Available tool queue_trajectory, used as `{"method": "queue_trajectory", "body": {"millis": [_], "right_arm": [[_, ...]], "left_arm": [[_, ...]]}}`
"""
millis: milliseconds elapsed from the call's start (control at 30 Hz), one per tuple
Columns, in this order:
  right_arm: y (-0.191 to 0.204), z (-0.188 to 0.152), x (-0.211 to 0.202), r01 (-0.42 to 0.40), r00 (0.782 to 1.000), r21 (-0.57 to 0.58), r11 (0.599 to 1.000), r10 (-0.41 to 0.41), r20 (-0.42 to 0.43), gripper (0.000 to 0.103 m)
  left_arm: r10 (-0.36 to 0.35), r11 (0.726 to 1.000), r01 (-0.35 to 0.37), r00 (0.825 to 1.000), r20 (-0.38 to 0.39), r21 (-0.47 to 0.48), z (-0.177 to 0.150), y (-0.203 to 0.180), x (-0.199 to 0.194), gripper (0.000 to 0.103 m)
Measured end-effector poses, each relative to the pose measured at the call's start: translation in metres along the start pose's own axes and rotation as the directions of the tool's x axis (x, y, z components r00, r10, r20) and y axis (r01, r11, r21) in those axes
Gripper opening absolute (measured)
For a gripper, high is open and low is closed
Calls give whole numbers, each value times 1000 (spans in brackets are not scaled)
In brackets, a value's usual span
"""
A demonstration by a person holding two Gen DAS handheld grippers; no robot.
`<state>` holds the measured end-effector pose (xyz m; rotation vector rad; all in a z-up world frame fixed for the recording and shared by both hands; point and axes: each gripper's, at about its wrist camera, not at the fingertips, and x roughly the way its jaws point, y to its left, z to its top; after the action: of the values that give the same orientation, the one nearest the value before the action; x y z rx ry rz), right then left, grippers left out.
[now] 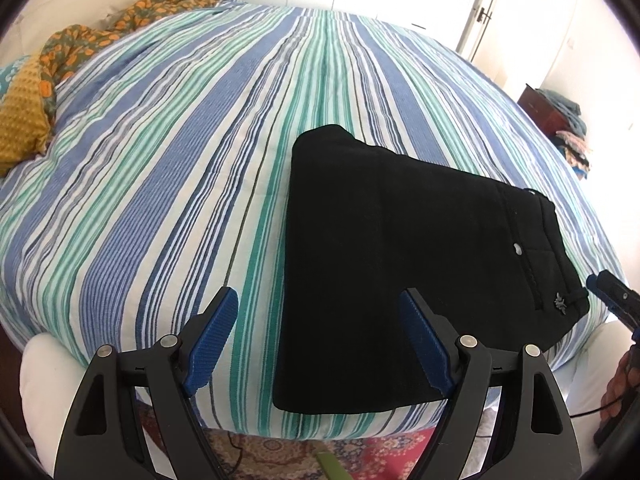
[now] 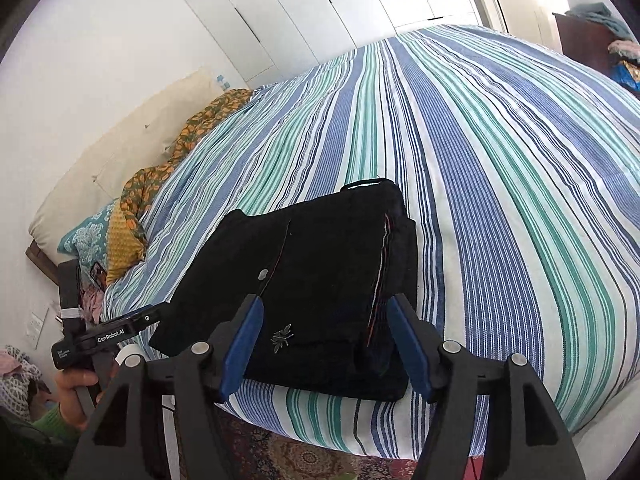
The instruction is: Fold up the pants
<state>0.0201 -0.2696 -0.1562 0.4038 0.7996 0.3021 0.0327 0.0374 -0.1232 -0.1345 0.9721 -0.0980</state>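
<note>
Striped bedspread point(image 1: 168, 152) carries the folded black pants point(image 1: 400, 264) — lying just ahead of both tongs, left gripper point(image 1: 320, 340) and right gripper point(image 2: 324, 344), each spread wide and empty.

A striped bed point(image 1: 180, 160) fills the bright room, white wardrobes point(image 2: 320, 12) behind it, a patterned rug point(image 1: 360, 452) below, a dark dresser point(image 1: 540, 110) by the door point(image 1: 476, 8).

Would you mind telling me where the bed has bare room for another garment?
Free: the striped bedspread left of the folded black pants, and beyond them toward the wardrobe. Crowded: the headboard end, with the yellow cushion and floral cloth.
</note>
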Motion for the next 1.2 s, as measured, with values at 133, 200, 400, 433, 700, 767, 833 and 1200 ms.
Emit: {"method": "queue_trajectory", "body": {"millis": [133,200,400,433,700,767,833,1200], "right_arm": [[-4,1,1,3,1000,23,1000,-3,-1,65],[-5,1,1,5,1000,27,1000,-5,-2,65],[-7,0,3,8,1000,34,999,-8,-12,66],[-7,0,3,8,1000,35,999,-7,-12,66],[-11,0,5,11,1000,49,999,-10,-16,66],[-11,0,5,12,1000,52,999,-11,-18,66],[-12,0,5,12,1000,55,998,-11,-19,66],[-26,7,3,-37,999,135,990,39,-8,66]], "left_arm": [[3,1000,-3,1000,-1,-5,-1,2,1,84],[4,1000,-4,1000,-1,-8,-1,3,1,84],[7,1000,-7,1000,-5,-13,-2,5,3,84],[7,1000,-7,1000,-6,-13,-2,5,3,84],[12,1000,-12,1000,-11,-17,-3,7,4,84],[13,1000,-13,1000,-12,-20,-3,8,5,84],[14,1000,-14,1000,-13,-21,-3,8,5,84],[-24,997,21,999,-39,-69,5,29,6,84]]}}
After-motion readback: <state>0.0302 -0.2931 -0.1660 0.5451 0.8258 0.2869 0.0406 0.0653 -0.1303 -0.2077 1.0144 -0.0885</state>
